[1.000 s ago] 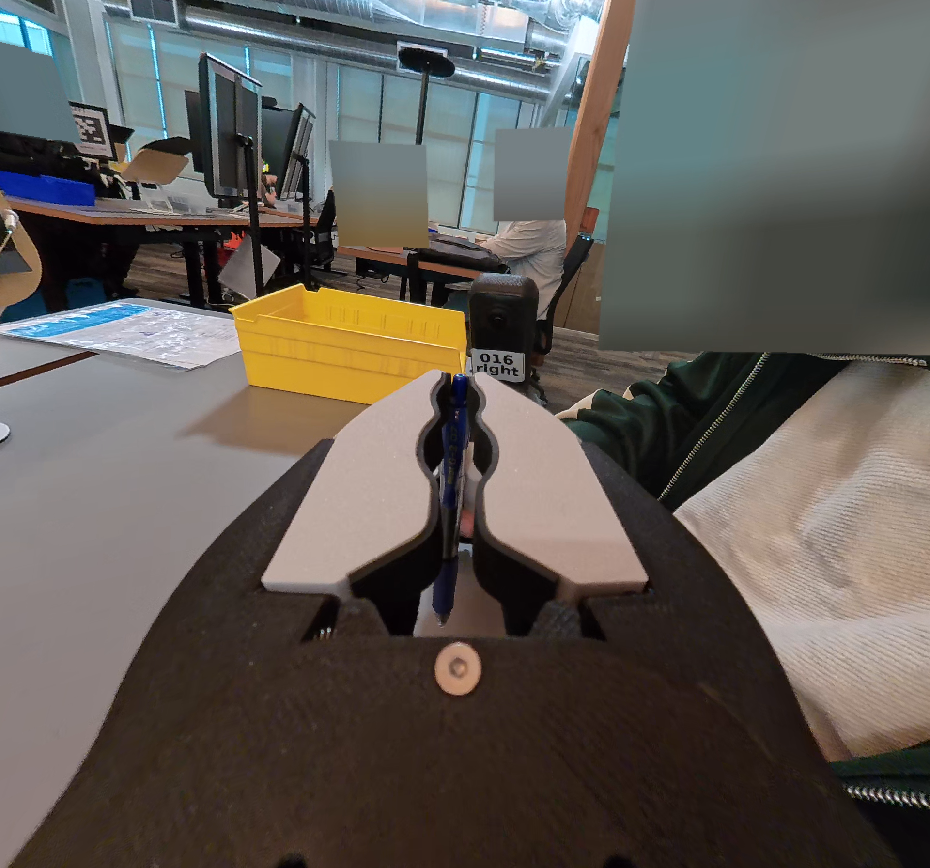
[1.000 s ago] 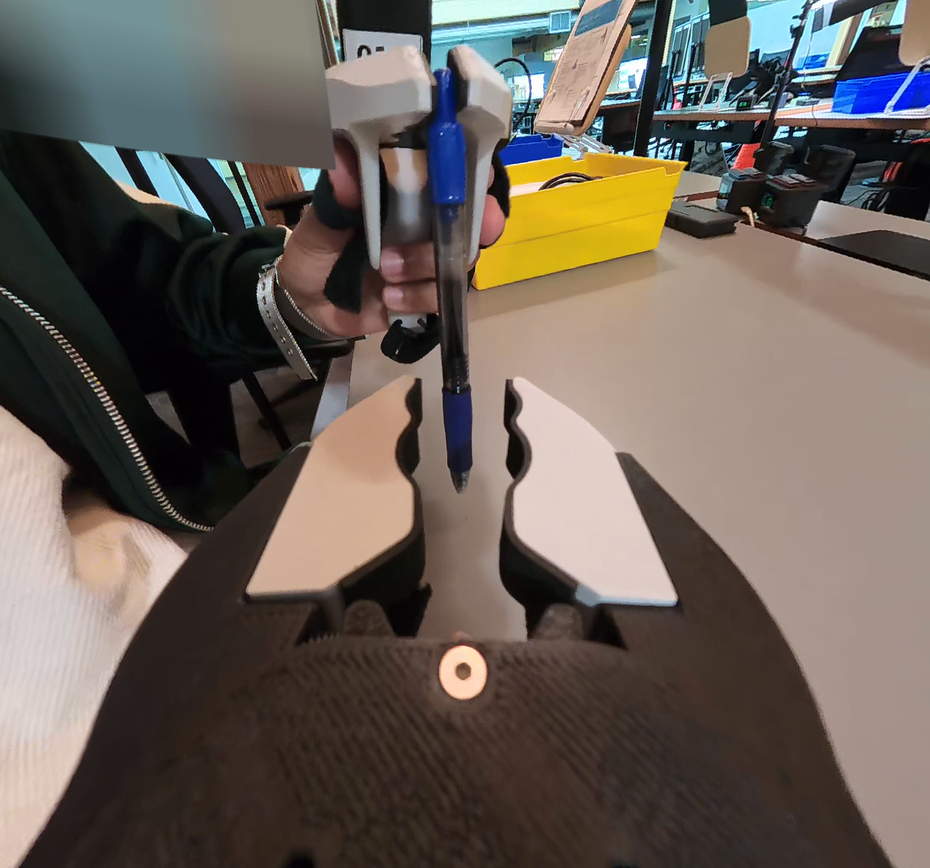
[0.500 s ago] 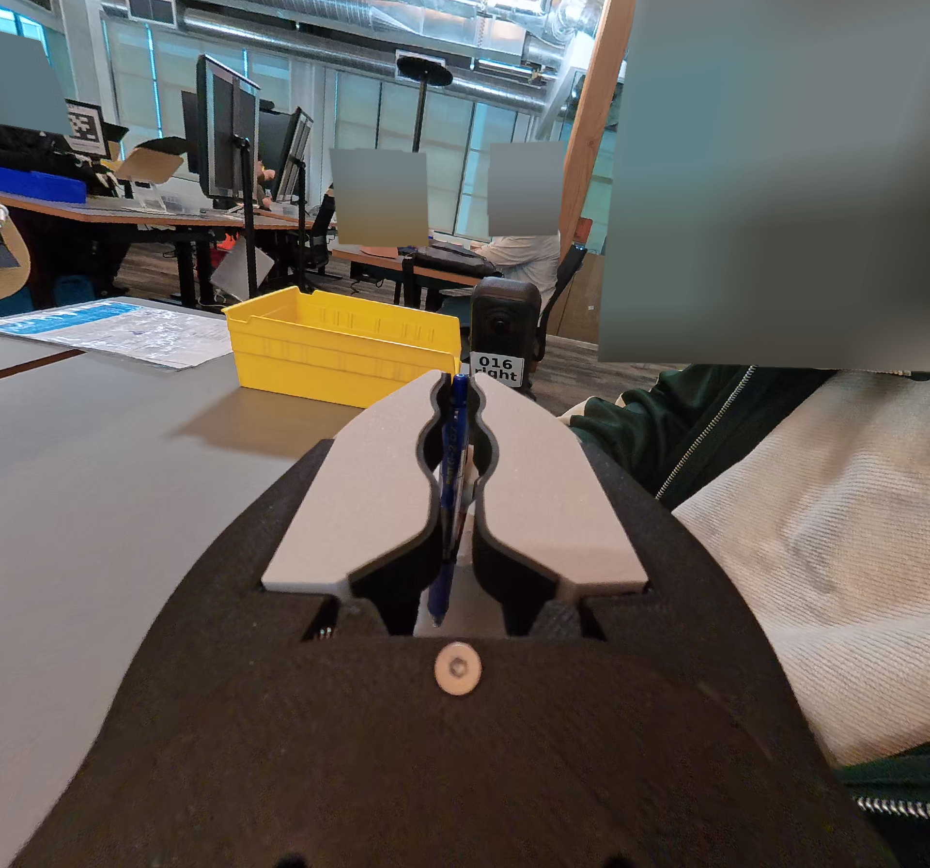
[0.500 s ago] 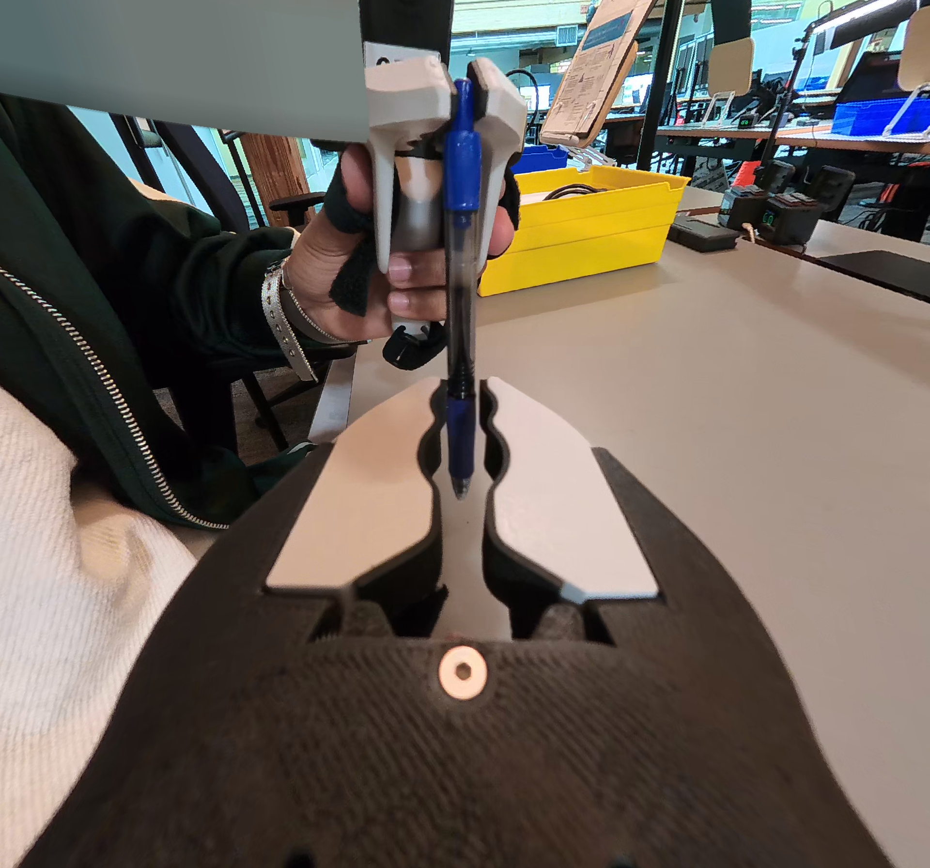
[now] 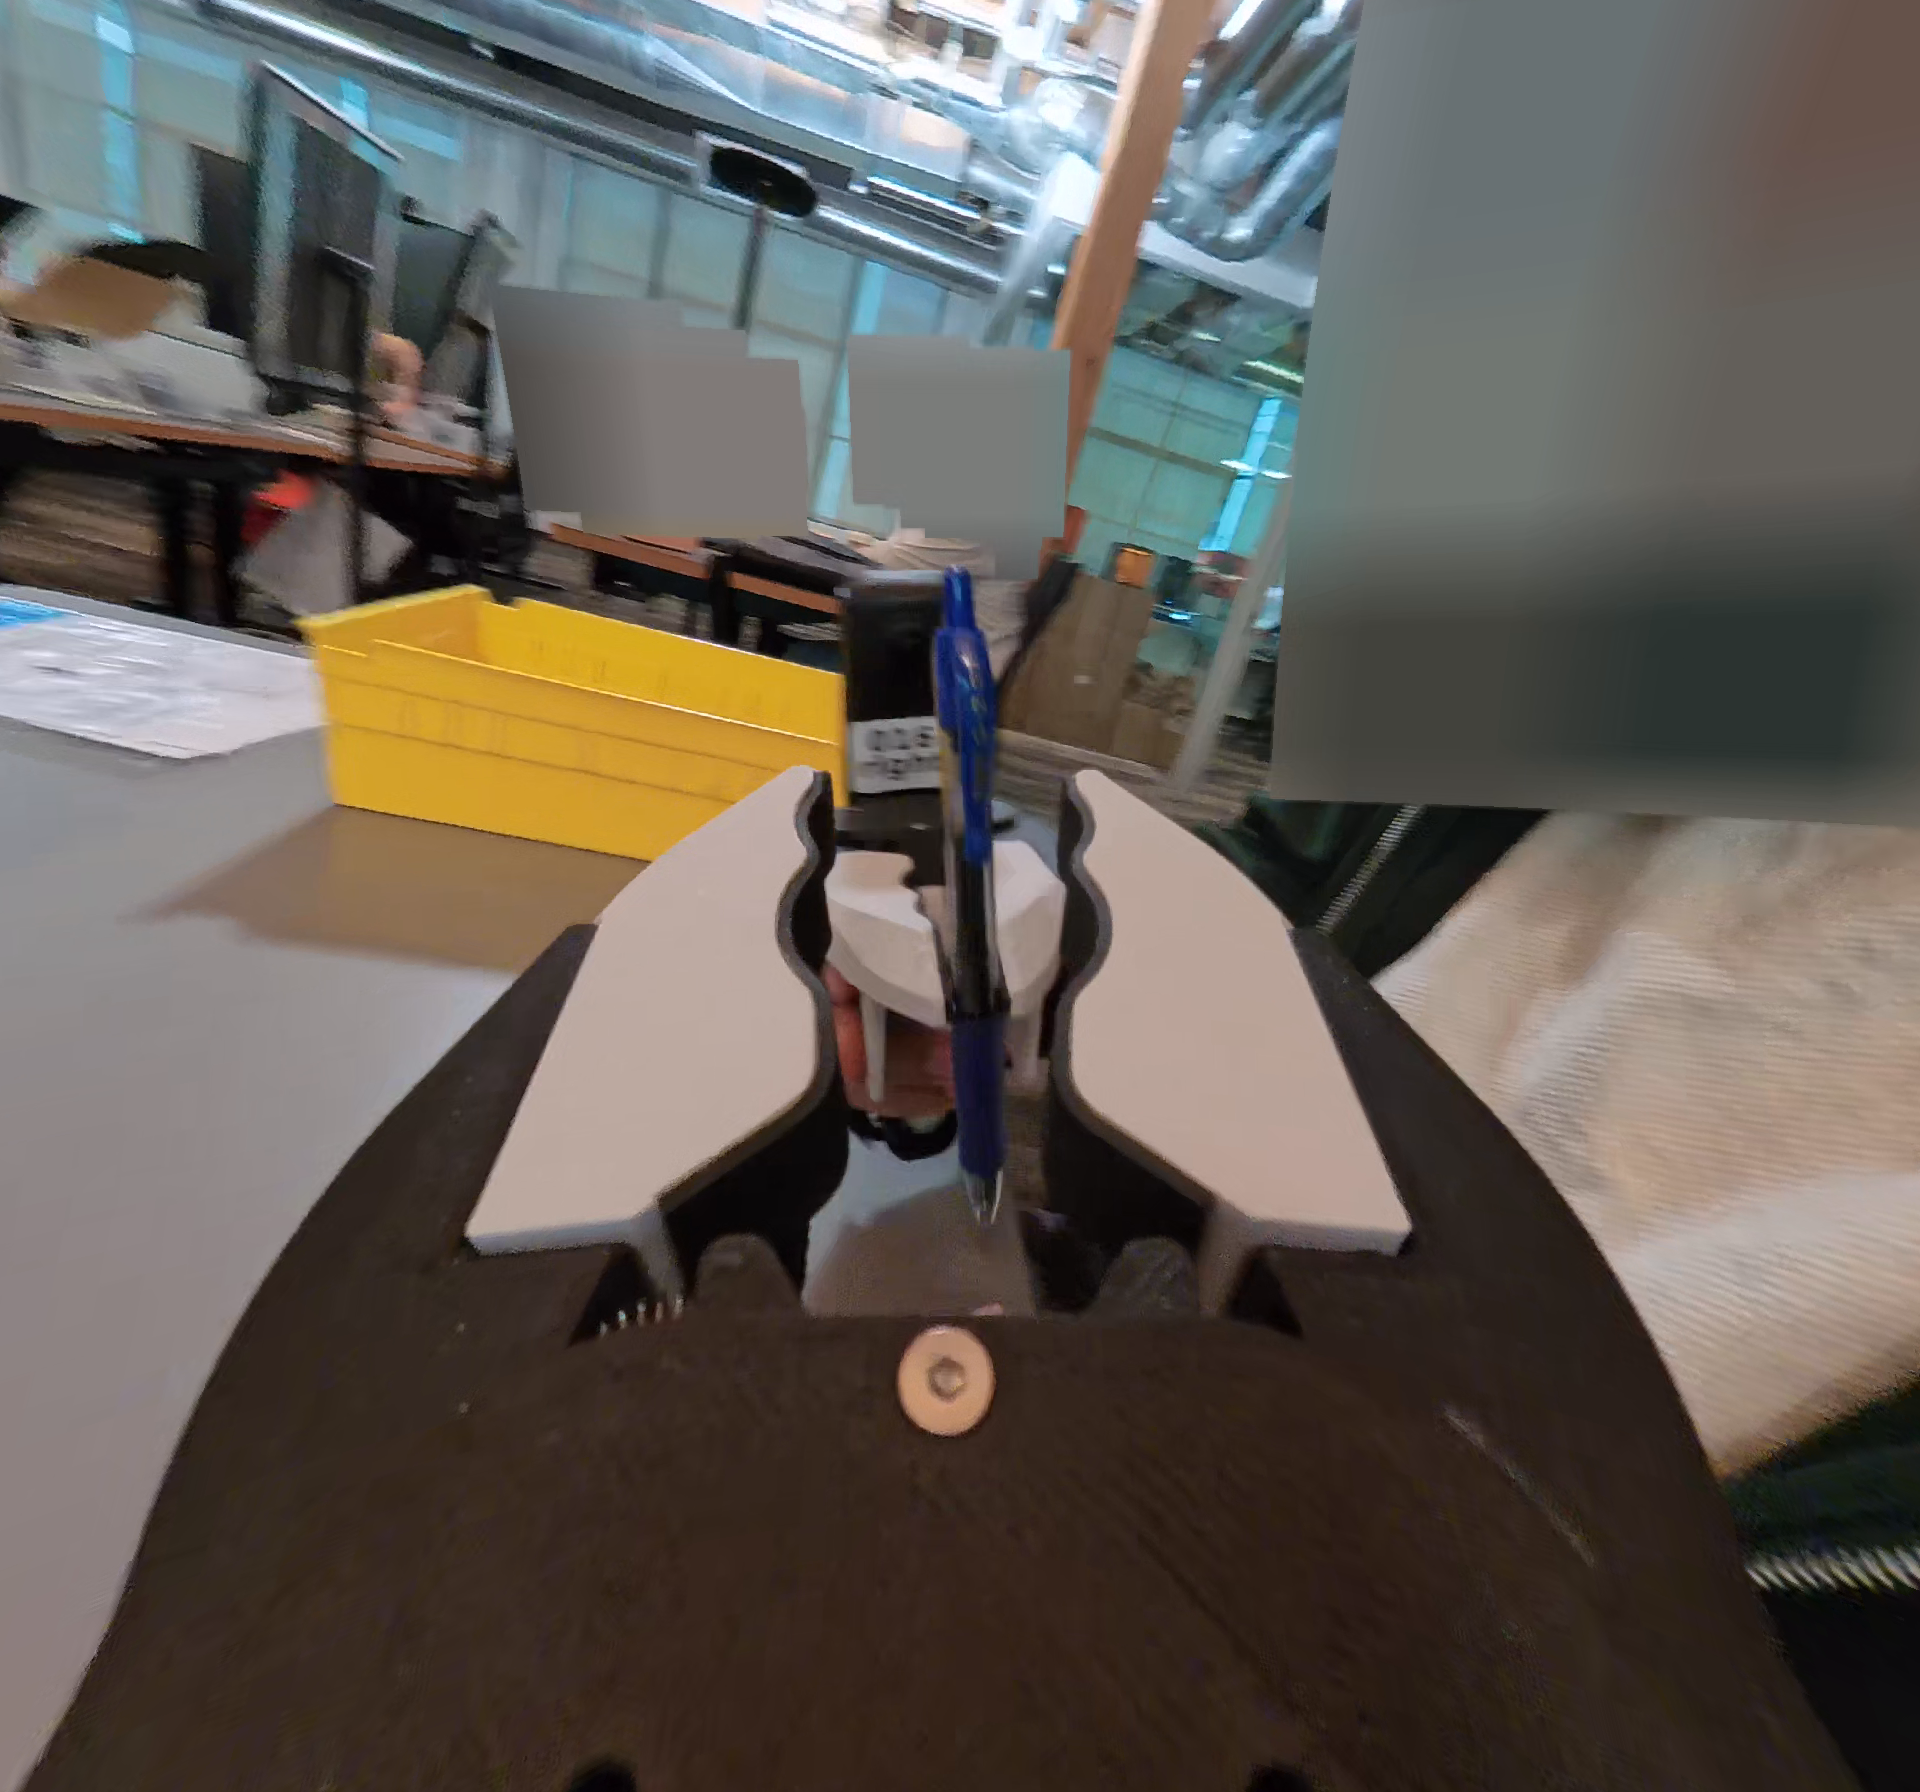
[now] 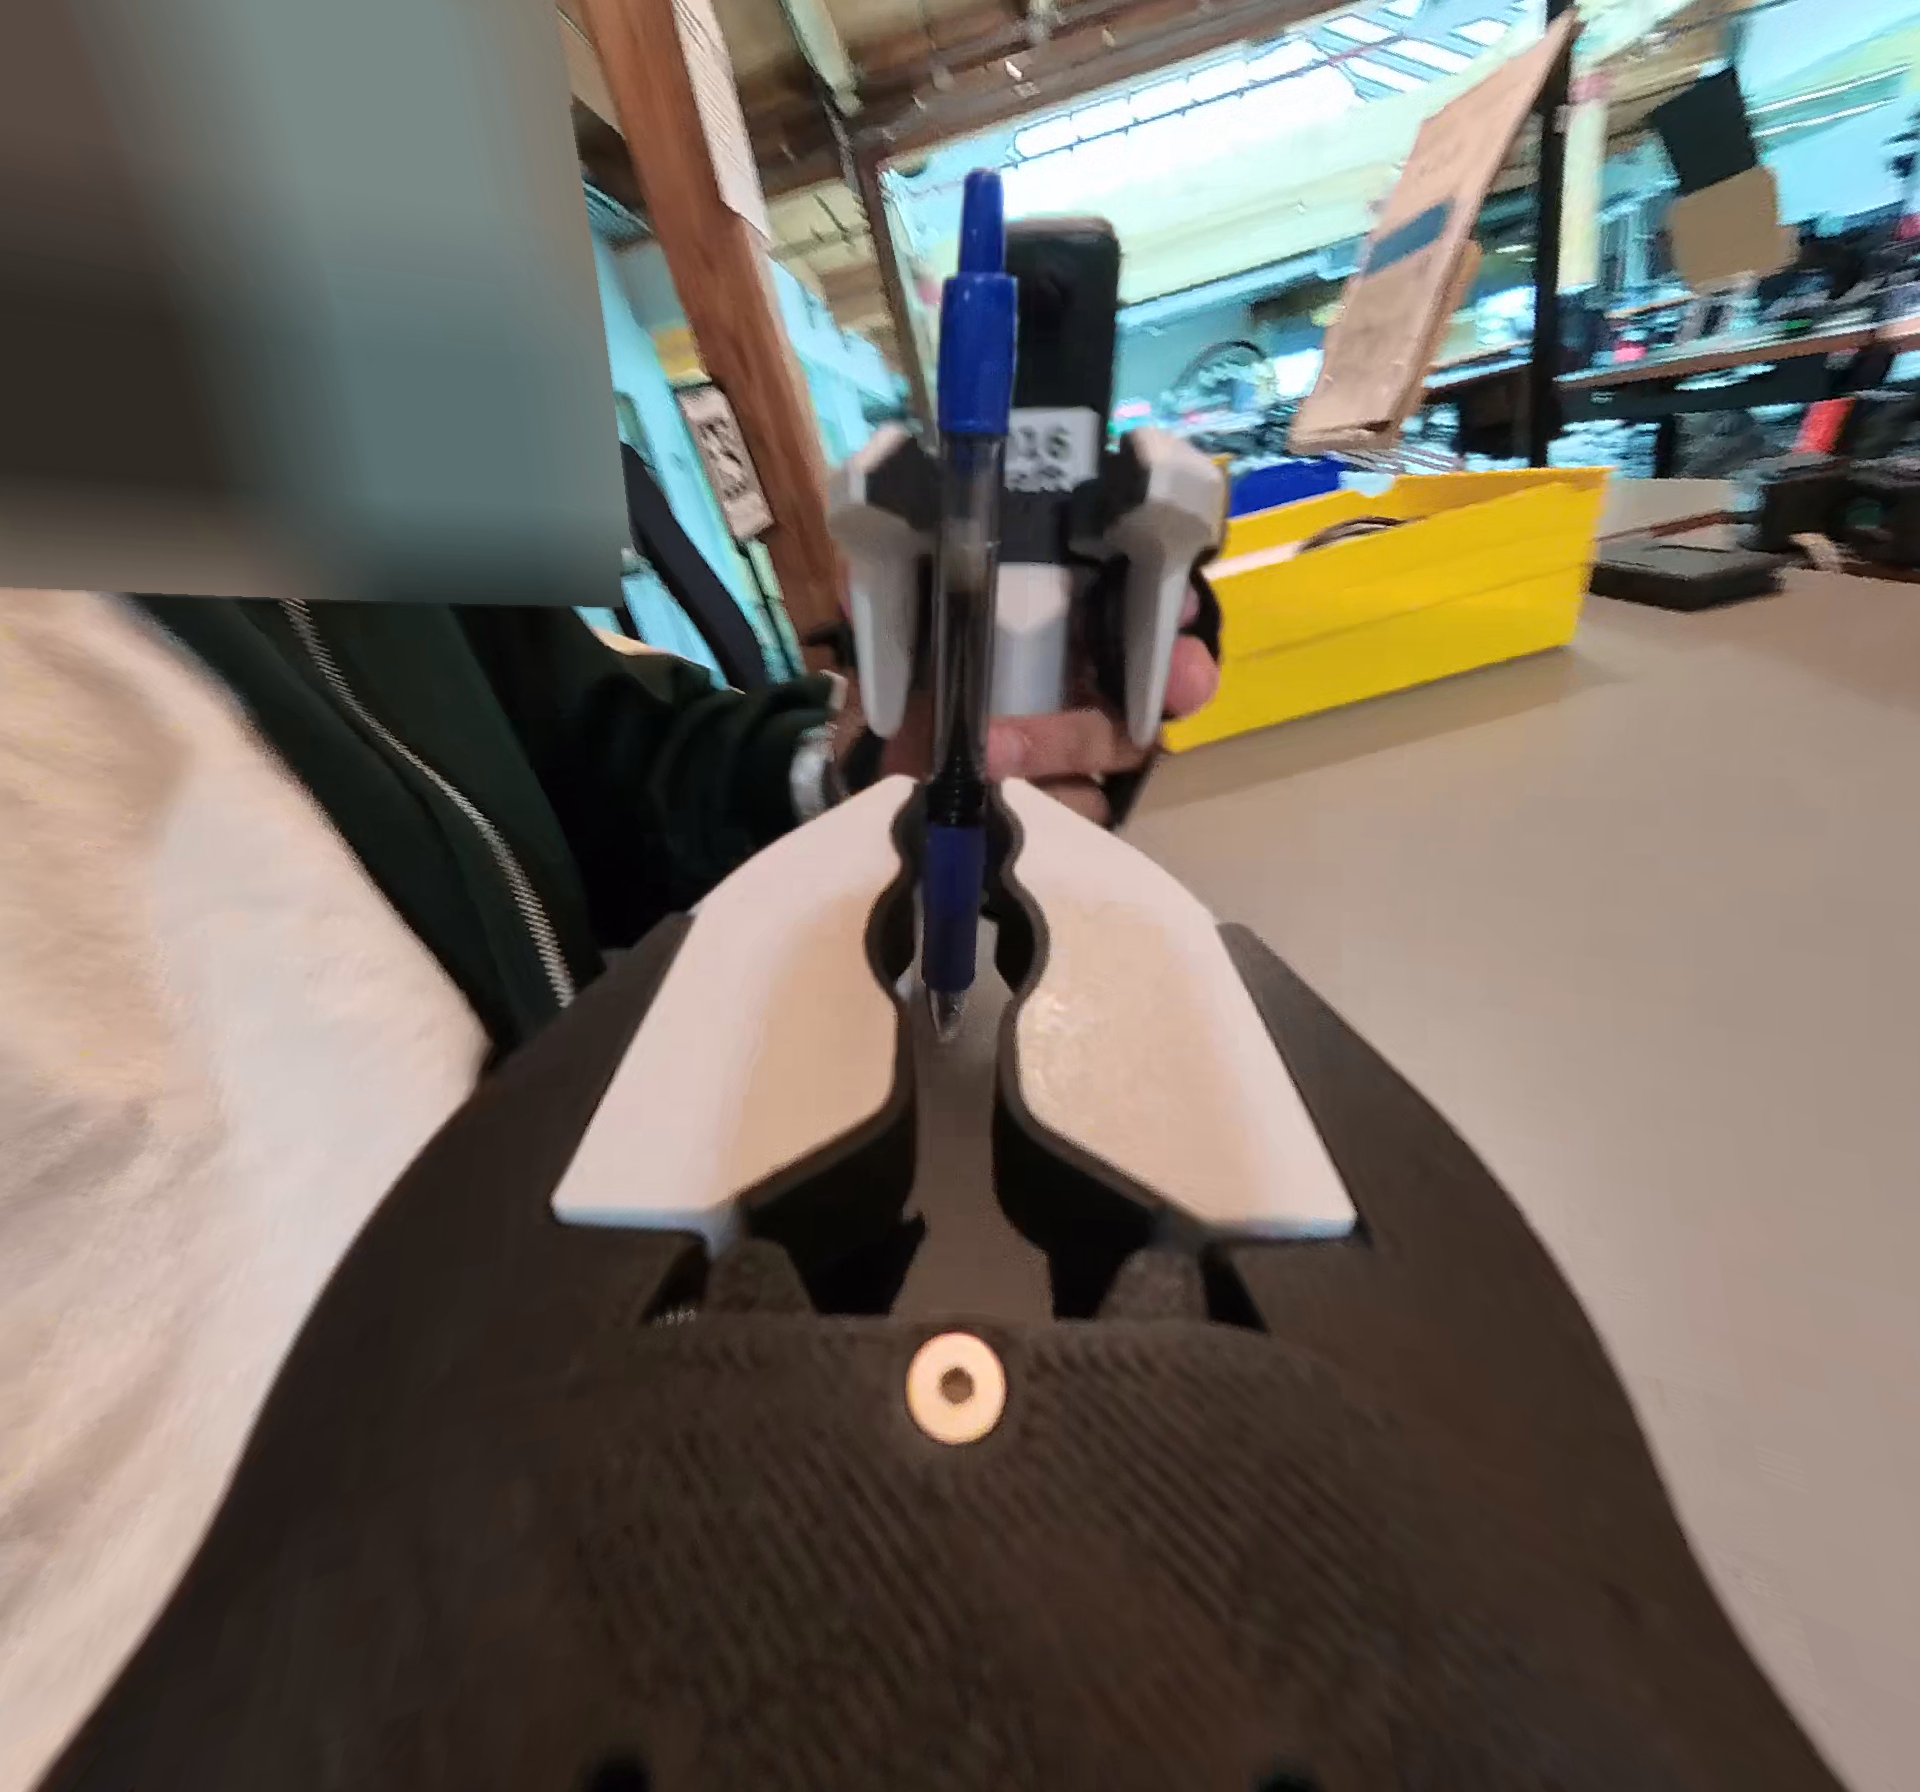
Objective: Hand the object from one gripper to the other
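A blue-and-clear pen stands upright, tip down. My right gripper is shut on the pen's blue grip section near the tip. My left gripper is open, with its jaws wide on either side of the pen and not touching it. In the right wrist view the left gripper shows just behind the pen, held in a hand, fingers spread. In the left wrist view the right gripper shows beyond my jaws, closed on the pen. Both grippers are held above the grey table.
A yellow bin stands on the table behind the grippers; it also shows in the right wrist view. The person's body in a white top and dark green jacket is close beside the grippers. Desks and monitors stand far behind.
The right gripper closed on the pen's grip section. The left gripper then opened and let go of the pen, which now stays in the right gripper.
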Demonstrator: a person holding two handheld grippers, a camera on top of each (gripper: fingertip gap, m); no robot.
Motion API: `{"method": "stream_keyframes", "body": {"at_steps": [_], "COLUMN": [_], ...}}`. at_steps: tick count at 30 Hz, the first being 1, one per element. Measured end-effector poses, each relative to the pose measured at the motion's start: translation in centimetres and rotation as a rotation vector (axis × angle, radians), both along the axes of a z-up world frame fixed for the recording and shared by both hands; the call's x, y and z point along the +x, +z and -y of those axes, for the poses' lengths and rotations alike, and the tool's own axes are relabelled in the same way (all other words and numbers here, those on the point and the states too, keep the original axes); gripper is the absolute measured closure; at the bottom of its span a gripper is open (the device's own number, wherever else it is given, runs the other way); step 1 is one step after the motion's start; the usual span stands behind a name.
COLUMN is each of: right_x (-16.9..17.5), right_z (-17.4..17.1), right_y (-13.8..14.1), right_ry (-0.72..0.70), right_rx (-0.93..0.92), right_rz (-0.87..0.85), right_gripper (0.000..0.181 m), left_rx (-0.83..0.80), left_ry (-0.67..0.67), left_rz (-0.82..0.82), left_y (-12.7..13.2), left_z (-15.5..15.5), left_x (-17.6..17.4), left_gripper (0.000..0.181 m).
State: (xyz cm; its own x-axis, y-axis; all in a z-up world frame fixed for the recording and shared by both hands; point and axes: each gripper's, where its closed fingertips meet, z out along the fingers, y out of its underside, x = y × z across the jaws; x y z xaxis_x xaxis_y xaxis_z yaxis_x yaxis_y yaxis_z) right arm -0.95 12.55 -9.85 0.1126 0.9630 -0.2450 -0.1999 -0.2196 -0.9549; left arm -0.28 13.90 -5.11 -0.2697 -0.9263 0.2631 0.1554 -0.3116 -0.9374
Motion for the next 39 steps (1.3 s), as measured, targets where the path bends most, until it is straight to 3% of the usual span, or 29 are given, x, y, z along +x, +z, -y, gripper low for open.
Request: {"method": "stream_keyframes", "body": {"at_steps": [4,8,13,17,25,32,36,39], "right_x": [-0.1,-1.0,-1.9,-2.2,-2.5,-2.8,-2.9,-2.3], "right_z": [2.0,4.5,6.7,7.7,9.2,9.3,7.1,4.4], "right_y": [1.1,1.2,0.7,0.6,0.5,0.6,0.4,0.6], "right_ry": [0.18,0.336,0.462,0.526,0.618,0.638,0.514,0.36], "right_rx": [-0.087,-0.092,-0.099,-0.11,-0.119,-0.129,-0.115,-0.139], "right_rz": [-0.109,-0.098,-0.051,-0.037,-0.026,-0.029,-0.038,-0.072], "right_gripper": [0.171,0.171,0.172,0.172,0.172,0.171,0.166,0.151], "left_rx": [-0.113,-0.166,-0.184,-0.16,-0.176,-0.167,-0.129,-0.077], "left_ry": [-0.236,-0.396,-0.607,-0.693,-0.792,-0.778,-0.674,-0.482], "left_rz": [0.018,0.032,0.041,0.026,0.025,0.032,0.037,0.035], "left_y": [-0.4,-0.5,-0.2,-0.6,-0.7,-0.8,-0.6,-0.3], "left_z": [2.2,3.8,6.5,8.0,9.3,9.5,8.4,5.9], "left_x": [0.1,-0.2,-1.1,-1.4,-1.9,-1.7,-1.2,-0.7], "left_gripper": [0.146,0.152,0.158,0.164,0.165,0.166,0.167,0.167]}}
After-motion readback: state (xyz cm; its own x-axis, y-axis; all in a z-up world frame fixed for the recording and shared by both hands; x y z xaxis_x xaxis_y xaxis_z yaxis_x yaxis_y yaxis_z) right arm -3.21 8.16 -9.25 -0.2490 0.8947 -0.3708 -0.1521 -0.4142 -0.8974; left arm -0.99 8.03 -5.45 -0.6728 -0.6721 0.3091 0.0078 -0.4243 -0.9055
